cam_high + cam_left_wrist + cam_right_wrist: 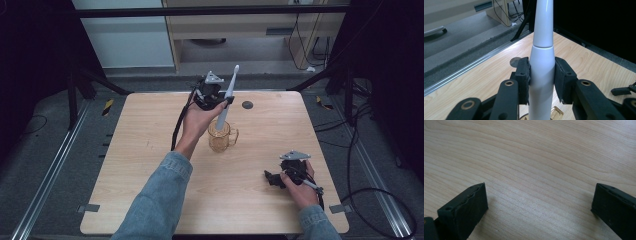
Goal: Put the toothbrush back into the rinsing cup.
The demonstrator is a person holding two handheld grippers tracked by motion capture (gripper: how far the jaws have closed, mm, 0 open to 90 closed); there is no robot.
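A white electric toothbrush [227,97] stands nearly upright with its lower end inside a clear amber glass mug [220,137] at the table's middle. My left gripper [218,99] is shut on the toothbrush handle [542,72]; both black pads press its sides. The mug's rim [555,113] peeks out below the handle. My right gripper [272,178] rests low on the table at the front right. Its jaws stand wide apart over bare wood, with nothing between the pads [471,205].
The wooden table [150,165] has a small dark round hole [247,105] near its far edge, behind the mug. Black cables trail from both grippers. Beyond the table lie a grey floor, metal rails and a cabinet.
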